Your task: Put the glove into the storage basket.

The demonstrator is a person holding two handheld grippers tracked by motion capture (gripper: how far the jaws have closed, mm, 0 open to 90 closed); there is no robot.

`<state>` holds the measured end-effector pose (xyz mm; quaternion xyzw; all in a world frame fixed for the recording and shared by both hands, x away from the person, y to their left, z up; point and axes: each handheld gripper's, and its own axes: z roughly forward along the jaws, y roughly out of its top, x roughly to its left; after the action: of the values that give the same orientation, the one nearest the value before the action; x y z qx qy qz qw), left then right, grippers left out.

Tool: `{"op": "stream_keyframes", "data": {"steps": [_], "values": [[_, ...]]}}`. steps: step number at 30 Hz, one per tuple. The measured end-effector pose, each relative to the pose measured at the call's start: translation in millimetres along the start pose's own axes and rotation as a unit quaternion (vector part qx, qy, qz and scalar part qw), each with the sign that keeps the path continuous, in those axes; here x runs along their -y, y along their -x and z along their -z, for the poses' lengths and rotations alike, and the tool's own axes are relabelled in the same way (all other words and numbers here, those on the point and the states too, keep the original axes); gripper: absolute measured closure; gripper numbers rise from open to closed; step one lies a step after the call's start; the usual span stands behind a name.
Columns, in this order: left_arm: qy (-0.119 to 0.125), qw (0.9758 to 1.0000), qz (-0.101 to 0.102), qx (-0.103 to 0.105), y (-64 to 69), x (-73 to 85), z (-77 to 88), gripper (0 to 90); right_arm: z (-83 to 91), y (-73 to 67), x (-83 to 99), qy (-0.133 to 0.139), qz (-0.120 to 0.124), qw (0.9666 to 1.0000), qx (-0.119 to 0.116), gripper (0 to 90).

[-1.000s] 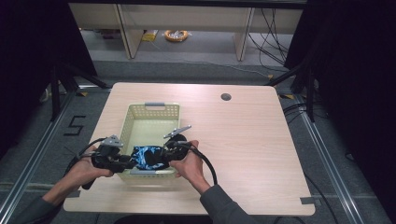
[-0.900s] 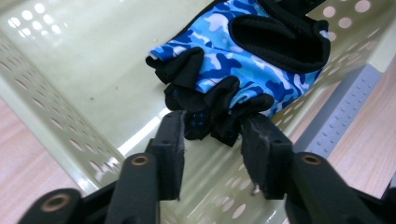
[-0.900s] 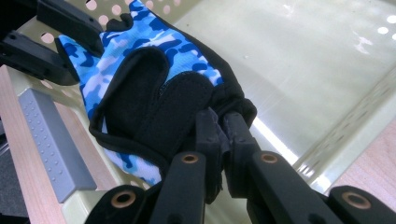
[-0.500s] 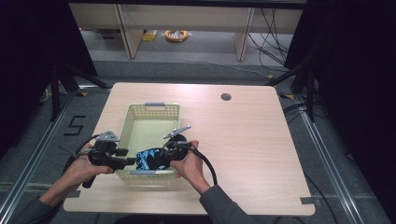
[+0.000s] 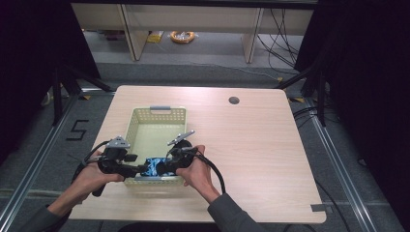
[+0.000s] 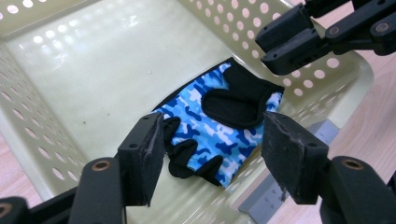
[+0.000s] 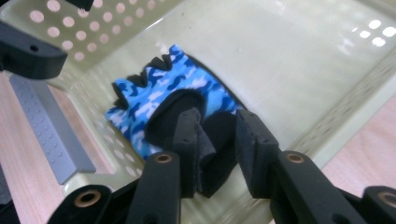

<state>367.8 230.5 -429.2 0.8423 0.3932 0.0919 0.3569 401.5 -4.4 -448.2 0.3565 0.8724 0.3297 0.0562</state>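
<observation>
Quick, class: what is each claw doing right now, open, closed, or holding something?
Left claw: open, just widened, above the glove, not touching.
Right claw: just opening, the glove's black cuff loose between its jaws.

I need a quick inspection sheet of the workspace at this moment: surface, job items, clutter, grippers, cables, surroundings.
Surface: light wooden table with a dark round hole near its far edge.
Job's things: blue camouflage glove with black palm pad lies on the floor of the pale perforated basket, at its near end.
Clutter: nothing seen.
Grippers: left gripper open, its jaws just widened, standing either side of the glove's finger end without pressing. Right gripper jaws just opened, a black fold of the glove between them, no longer pinched.
Cables: one black cable trails from each gripper toward the person.
Surroundings: dark curtains at both sides, shelving and floor cables beyond the table.
</observation>
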Motion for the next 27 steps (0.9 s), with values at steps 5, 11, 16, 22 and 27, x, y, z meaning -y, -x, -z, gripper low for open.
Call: {"op": "stream_keyframes", "data": {"steps": [5,11,16,22,27], "values": [[0.027,0.9996,0.005,0.004,5.0,-1.6,6.5,36.6,8.9,1.3,-5.7,0.013,-0.003,0.9999,0.007,65.7],[0.039,0.9992,0.004,0.011,16.3,-0.3,9.0,32.4,21.9,0.8,-3.7,0.029,-0.004,0.9996,-0.001,61.7],[0.049,0.9984,0.002,0.029,29.7,0.2,8.1,29.8,34.9,9.2,5.4,0.06,-0.001,0.9982,0.001,56.9],[0.054,0.9977,0.0,0.041,39.3,-0.4,5.5,24.1,52.7,20.1,15.3,0.087,0.003,0.9961,-0.013,53.7],[0.059,0.9972,0.007,0.046,42.9,-1.4,4.7,21.5,62.4,25.0,24.3,0.095,-0.007,0.9954,-0.013,47.9]]}}
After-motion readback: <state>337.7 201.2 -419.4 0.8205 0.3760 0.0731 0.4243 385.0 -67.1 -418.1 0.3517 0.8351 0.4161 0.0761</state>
